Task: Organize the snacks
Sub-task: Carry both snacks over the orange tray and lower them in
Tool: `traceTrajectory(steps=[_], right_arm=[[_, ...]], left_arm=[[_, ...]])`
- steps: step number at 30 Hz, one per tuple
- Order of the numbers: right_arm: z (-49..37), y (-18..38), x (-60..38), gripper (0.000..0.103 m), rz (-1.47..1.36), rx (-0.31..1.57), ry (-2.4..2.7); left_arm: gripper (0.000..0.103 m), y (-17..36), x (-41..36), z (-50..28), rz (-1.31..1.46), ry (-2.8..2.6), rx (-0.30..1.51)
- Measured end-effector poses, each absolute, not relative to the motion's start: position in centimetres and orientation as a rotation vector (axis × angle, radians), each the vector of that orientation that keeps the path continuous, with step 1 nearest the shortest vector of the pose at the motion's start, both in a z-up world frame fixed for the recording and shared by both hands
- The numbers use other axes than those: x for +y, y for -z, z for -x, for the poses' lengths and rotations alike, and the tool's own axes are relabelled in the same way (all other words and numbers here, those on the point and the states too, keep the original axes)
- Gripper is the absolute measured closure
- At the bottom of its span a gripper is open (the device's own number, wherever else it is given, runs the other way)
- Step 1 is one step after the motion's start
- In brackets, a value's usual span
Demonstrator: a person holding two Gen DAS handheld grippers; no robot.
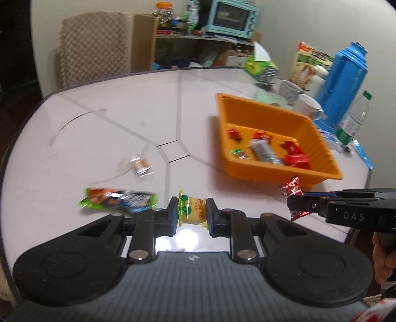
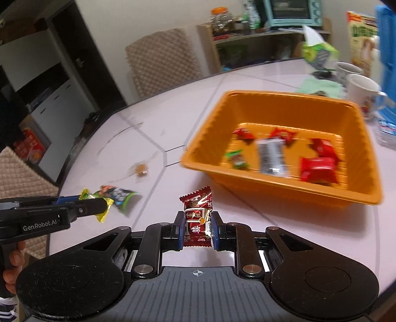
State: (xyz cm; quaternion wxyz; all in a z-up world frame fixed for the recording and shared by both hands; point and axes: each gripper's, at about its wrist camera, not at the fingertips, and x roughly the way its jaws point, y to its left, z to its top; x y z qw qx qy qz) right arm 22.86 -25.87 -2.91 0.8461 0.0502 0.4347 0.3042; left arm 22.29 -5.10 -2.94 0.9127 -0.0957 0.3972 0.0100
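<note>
My left gripper (image 1: 192, 213) is shut on a yellow snack packet (image 1: 193, 210) with green print, held above the table's near edge. My right gripper (image 2: 198, 223) is shut on a dark red snack packet (image 2: 198, 214); the left wrist view shows that packet (image 1: 292, 190) at the right gripper's tip, just before the orange basket's near corner. The orange basket (image 2: 247, 109) stands on the pale table and holds several red packets, a small green one and a silver-grey bar. A green and blue snack packet (image 1: 118, 199) and a small clear-wrapped candy (image 1: 141, 166) lie on the table to the left.
At the table's far right stand a blue thermos (image 1: 342, 81), a water bottle (image 1: 354, 119), two mugs (image 1: 308, 105), a tissue box (image 1: 261, 65) and a printed carton (image 1: 310, 64). A padded chair (image 1: 95, 44) and a cluttered shelf with a teal toaster oven (image 1: 231, 17) lie beyond.
</note>
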Motion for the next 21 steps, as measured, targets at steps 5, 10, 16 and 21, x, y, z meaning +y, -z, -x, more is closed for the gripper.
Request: traceTrajectory(steps=[5, 10, 16, 21], right_arm=[[-23.5, 2.2, -29.5, 0.081, -0.136, 0.897, -0.566], [-24.9, 1.4, -32.3, 0.081, -0.164, 0.871, -0.503], [-27.4, 0.6, -34.3, 0.081, -0.210, 0.839, -0.459], [-29.7, 0.4, -34.6, 0.081, -0.246, 0.827, -0.441]], left_arm=[[0.083, 2.4, -7.8, -24.7, 0.165, 0.042, 0.804], [0.083, 1.8, -10.1, -27.4, 0.131, 0.088, 0.785], [0.083, 1.3, -11.9, -30.7, 0.103, 0.118, 0.766], [0.083, 1.1, -12.6, -33.5, 0.100, 0.124, 0.766]])
